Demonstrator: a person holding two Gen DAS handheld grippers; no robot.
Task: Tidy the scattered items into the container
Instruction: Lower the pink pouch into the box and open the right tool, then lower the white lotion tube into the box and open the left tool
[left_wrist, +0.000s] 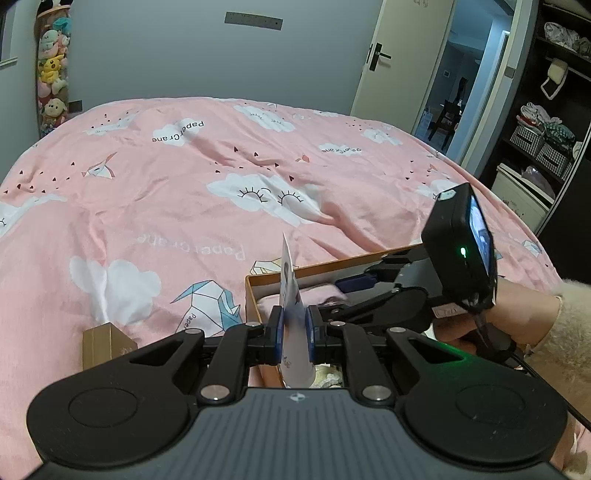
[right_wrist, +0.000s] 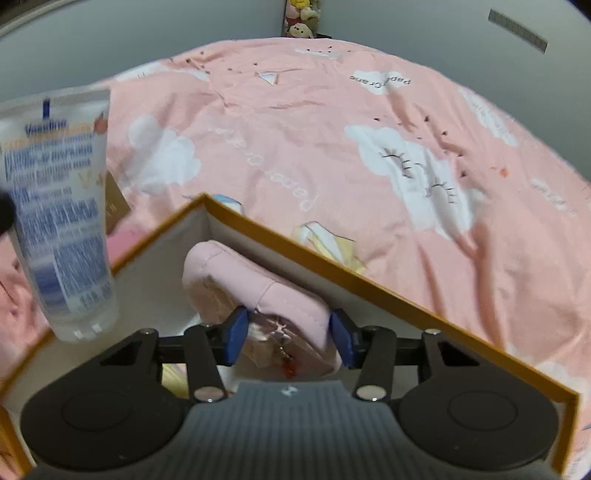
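My left gripper (left_wrist: 294, 332) is shut on a white Vaseline tube (left_wrist: 291, 295), held edge-on above the near corner of the orange-rimmed box (left_wrist: 251, 280). The same tube (right_wrist: 59, 206) hangs over the box's left side in the right wrist view. My right gripper (right_wrist: 288, 336) is inside the box (right_wrist: 332, 266), its blue pads around a pink quilted pouch (right_wrist: 258, 288) that lies on the box floor. The pads stand wide and touch the pouch's sides; the pouch rests against the box's far wall. The right gripper's body (left_wrist: 458, 251) shows beside the left one.
The box sits on a bed with a pink cloud-print duvet (left_wrist: 221, 184). A small tan cardboard box (left_wrist: 103, 343) lies on the duvet to the left. An open door (left_wrist: 406, 62) and dark shelves (left_wrist: 546, 129) stand at the far right.
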